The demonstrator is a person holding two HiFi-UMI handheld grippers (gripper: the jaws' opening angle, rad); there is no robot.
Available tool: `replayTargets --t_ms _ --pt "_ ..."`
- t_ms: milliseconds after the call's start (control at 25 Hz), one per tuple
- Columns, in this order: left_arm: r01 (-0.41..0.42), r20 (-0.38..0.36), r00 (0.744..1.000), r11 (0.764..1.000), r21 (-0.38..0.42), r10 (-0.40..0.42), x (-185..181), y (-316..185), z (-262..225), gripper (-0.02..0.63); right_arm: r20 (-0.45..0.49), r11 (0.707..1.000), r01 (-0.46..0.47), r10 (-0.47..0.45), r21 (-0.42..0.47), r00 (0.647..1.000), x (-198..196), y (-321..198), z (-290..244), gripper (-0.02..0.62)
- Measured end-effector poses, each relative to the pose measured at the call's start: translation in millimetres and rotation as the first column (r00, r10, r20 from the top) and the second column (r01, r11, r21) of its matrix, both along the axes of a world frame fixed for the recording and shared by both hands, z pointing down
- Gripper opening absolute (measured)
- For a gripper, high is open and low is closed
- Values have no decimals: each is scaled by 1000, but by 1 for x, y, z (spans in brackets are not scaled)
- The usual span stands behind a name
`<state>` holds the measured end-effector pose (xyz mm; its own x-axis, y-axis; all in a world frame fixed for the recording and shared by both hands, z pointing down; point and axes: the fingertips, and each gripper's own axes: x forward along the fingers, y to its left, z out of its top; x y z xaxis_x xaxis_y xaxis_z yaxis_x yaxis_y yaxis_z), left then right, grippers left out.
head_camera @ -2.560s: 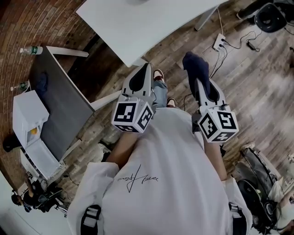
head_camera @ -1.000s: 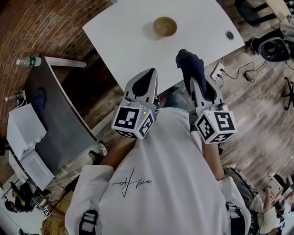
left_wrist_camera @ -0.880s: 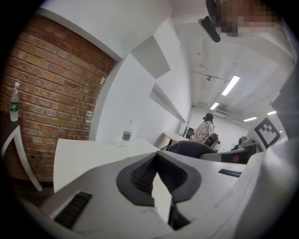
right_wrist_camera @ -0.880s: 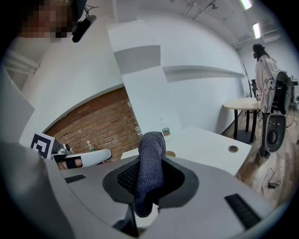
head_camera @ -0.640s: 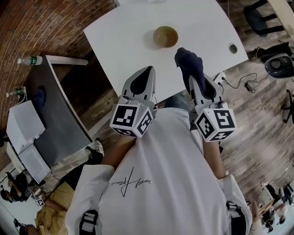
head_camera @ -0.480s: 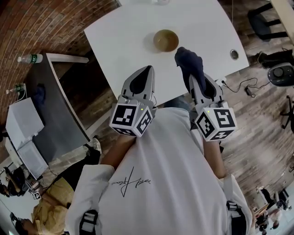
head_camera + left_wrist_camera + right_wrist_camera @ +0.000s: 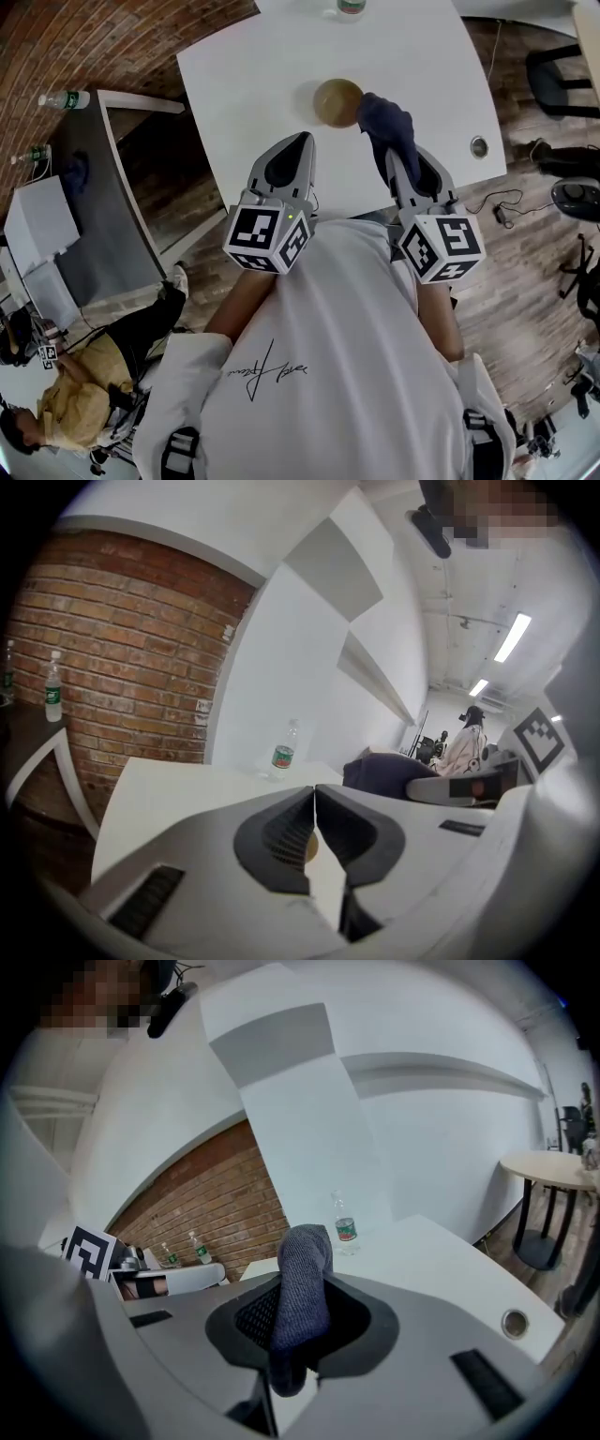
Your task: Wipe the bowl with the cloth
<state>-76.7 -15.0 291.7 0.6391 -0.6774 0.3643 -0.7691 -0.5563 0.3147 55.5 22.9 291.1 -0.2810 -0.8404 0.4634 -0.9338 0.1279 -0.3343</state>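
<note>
The right gripper (image 7: 298, 1321) is clenched on the cloth (image 7: 302, 1269) — soft, light, limp, standing up between the jaws. The left gripper (image 7: 314, 803) is pressed together, empty. The bowl (image 7: 337, 101) sits just ahead of both jaws — probably rigid and slippery; brace at the rim

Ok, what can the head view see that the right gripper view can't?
Only the head view: the bowl and a seated person at the lower left.
Only the right gripper view: the white wall behind the table.
Both: the cloth pinched in the right gripper, the table, the bottle and the small round hole in the tabletop.
</note>
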Motion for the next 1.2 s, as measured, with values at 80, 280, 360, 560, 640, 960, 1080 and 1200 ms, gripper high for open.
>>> replayTargets --t_ms 80,280,360,560,640,960,1080,1200 --pt "27 10 1000 1000 -11 -27 2 -5 7 2 1 999 38 -38 -6 999 3 -8 4 61" --pt "92 38 995 995 -32 -91 4 -11 21 18 -11 993 114 -114 -26 993 10 -20 18 61" --pt "121 49 992 992 -43 -118 5 -14 28 18 -16 989 144 -145 -35 989 12 -27 24 61" --pt "168 75 984 983 -68 -163 6 -16 46 23 -17 977 203 -204 -57 979 16 -38 44 61" --pt "180 83 981 981 -77 -174 8 -17 52 23 -18 976 209 -210 -69 977 19 -41 51 61" --pt "214 124 972 968 -129 -198 -1 -25 84 29 -22 966 239 -242 -98 970 15 -51 68 61" --pt "227 131 969 962 -153 -208 1 -28 93 32 -25 961 256 -260 -107 965 18 -53 71 61" --pt "236 141 967 957 -169 -213 4 -33 99 32 -25 958 264 -268 -116 963 21 -57 73 61"
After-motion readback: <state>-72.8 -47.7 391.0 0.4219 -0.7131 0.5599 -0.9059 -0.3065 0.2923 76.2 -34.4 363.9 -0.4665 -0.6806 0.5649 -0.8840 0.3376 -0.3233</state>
